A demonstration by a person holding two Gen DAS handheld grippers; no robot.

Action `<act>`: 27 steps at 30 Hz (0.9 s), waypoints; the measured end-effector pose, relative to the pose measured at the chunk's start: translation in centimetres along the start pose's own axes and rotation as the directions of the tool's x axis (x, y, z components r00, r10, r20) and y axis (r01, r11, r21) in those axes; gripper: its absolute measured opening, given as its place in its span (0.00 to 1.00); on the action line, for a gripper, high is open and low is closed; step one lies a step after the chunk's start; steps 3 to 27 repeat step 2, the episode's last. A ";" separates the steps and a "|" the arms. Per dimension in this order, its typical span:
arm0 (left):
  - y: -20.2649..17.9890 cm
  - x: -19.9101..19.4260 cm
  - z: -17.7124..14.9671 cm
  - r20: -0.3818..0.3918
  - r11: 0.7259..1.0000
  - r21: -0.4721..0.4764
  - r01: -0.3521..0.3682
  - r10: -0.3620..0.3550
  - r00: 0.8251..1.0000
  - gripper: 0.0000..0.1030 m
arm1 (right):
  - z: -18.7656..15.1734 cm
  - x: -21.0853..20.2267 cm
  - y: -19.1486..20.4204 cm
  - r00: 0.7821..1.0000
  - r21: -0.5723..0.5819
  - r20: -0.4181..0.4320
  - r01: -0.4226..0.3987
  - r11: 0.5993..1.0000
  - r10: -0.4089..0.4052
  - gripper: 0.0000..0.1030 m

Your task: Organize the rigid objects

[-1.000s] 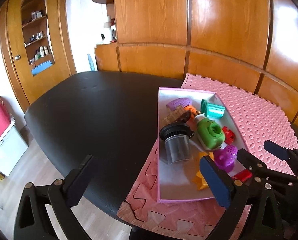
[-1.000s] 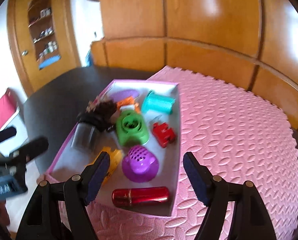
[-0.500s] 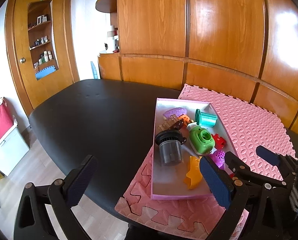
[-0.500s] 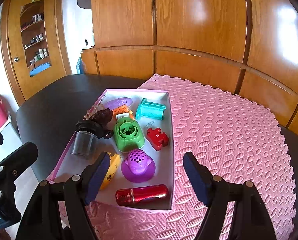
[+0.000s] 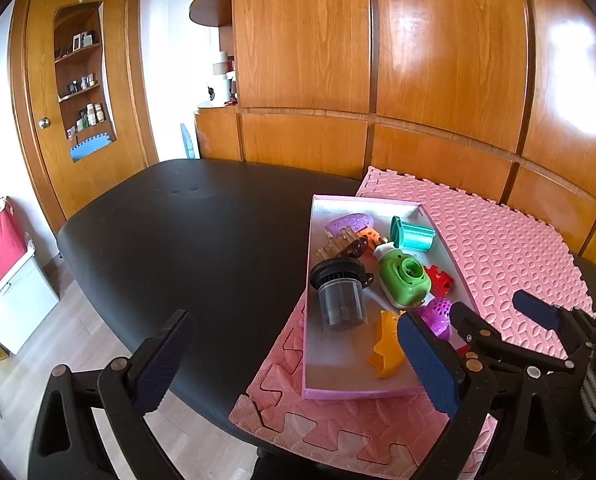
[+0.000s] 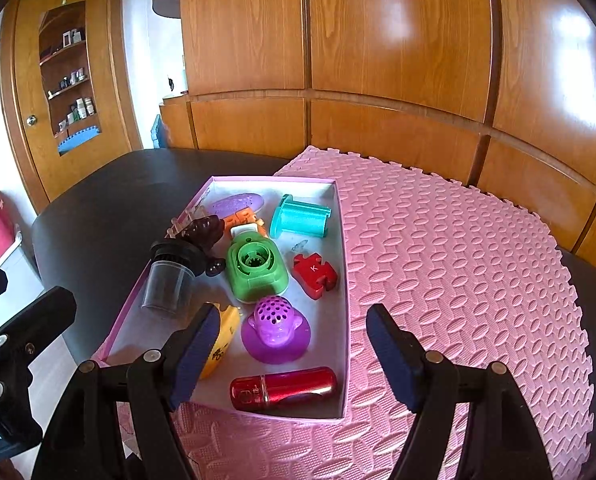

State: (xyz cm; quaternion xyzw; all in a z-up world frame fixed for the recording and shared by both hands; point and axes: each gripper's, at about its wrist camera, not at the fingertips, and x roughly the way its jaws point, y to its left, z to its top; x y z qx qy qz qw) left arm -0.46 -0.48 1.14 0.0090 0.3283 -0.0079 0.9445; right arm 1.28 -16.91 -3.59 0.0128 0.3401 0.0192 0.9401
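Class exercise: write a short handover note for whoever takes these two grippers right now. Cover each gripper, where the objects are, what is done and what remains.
Left gripper: jaws open, empty, short of the box.
Right gripper: jaws open, empty, over the box's near end.
All objects lie in the pink box on the foam mat: red cylinder, purple strainer, green toy, teal spool, red puzzle piece, dark cup.
Done: nothing lifted out.
Left: all sorting.

Looked like someone's home, a living or dining room kind of space. Glossy wood-panelled cabinets (image 5: 378, 80) ran along the whole back wall, and a wooden door (image 5: 81, 112) with a brass knob had a window onto shelves of bottles and small photo frames. A black oval table (image 5: 185, 248) carried pink foam puzzle mats (image 6: 458, 272), over pale wood flooring (image 5: 77, 328).
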 end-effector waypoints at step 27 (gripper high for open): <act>0.1 0.2 0.0 -0.012 1.000 -0.003 0.008 -0.008 1.000 0.98 | 0.1 -0.1 -0.1 1.000 0.003 0.007 -0.001 1.000 0.001 0.74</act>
